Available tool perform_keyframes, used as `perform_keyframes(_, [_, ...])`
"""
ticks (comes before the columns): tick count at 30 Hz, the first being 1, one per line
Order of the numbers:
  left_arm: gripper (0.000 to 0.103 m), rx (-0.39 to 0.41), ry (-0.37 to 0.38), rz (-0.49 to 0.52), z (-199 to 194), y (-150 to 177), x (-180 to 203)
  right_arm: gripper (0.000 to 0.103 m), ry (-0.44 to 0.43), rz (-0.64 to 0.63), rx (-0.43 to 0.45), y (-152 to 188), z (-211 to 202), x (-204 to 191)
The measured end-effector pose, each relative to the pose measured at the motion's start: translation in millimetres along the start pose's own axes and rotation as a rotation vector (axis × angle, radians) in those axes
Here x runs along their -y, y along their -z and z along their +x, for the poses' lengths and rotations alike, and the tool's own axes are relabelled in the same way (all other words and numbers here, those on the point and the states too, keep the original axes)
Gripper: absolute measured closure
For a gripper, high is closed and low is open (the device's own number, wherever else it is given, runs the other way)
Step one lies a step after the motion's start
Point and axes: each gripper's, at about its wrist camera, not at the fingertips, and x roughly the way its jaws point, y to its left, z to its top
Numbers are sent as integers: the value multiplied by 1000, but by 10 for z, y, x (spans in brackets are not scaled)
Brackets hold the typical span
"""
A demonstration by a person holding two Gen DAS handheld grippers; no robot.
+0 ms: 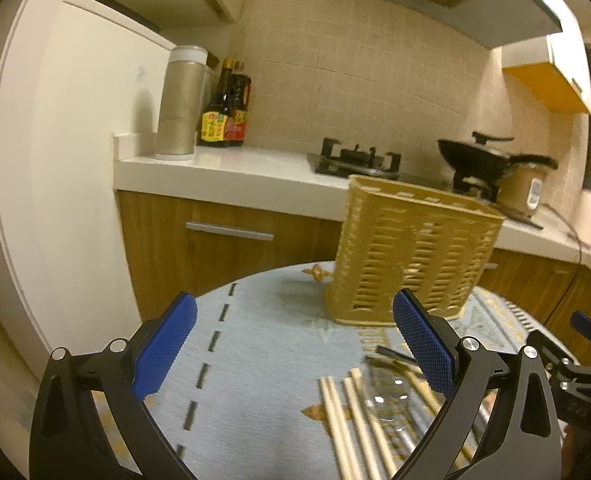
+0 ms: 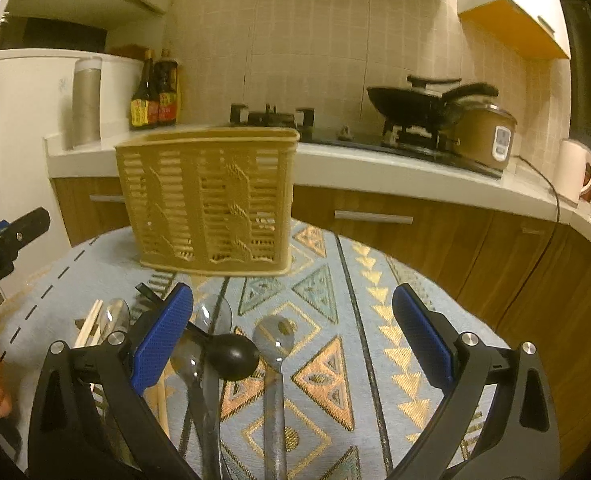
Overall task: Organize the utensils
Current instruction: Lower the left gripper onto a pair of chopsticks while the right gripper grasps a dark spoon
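Nothing is picked up yet: both the left tongs [image 1: 295, 344] and the right tongs [image 2: 293, 338] hang released and empty over the counter [image 2: 375, 320], so the sorting looks barely begun. The spoons [image 2: 273, 340], a black ladle [image 2: 231, 356] and chopsticks [image 1: 335, 420] lie loose in front of the slatted basket [image 2: 207, 200], which seems empty. Next, one pair must close on a single handle, though overlapping pieces crowd each other.
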Motion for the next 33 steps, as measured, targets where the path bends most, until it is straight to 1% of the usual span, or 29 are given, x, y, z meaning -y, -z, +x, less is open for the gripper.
perform_keyframes(1, [8,-24,-3,1,28,-7,-29,8,-8,8,-7,-5,9,20])
perform_keyframes(4, [9,-147,-16,35,150,-7,-85,8,-21,10,-31,-19,41,42])
perform_keyframes(6, [14,-202,-3,59,190,-15,-127,8,-39,-26,-60,-56,74,32])
perform_keyframes(7, [15,-231,7,66,207,-19,-148,8,-56,-49,-81,-84,95,22])
perform_keyframes(10, [30,-346,56,90,260,-23,-214,8,-105,-122,-134,-177,145,-20])
perform_keyframes(11, [34,-390,72,98,277,9,-236,8,-124,-141,-148,-200,159,-31])
perform_keyframes(13, [36,-457,114,110,316,74,-249,9,-159,-185,-178,-260,188,-66])
perform_keyframes(14, [40,-506,149,116,337,127,-239,11,-165,-200,-185,-275,195,-80])
perform_keyframes(16, [45,-567,211,121,360,230,-197,21,-193,-236,-205,-308,221,-119])
perform_keyframes(17, [47,-591,233,126,354,280,-156,23,-205,-250,-220,-328,243,-140])
perform_keyframes(19, [50,-630,260,144,352,373,-75,32,-224,-261,-249,-353,279,-162])
perform_keyframes(23, [52,-655,245,191,377,488,47,34,-266,-266,-293,-372,338,-204])
perform_keyframes(27, [54,-656,191,259,405,498,158,39,-279,-289,-308,-362,364,-239])
perform_keyframes(31, [58,-681,183,278,417,444,154,48,-288,-317,-338,-342,432,-263])
perform_keyframes(33, [59,-700,180,278,444,417,154,49,-305,-339,-358,-343,489,-293])
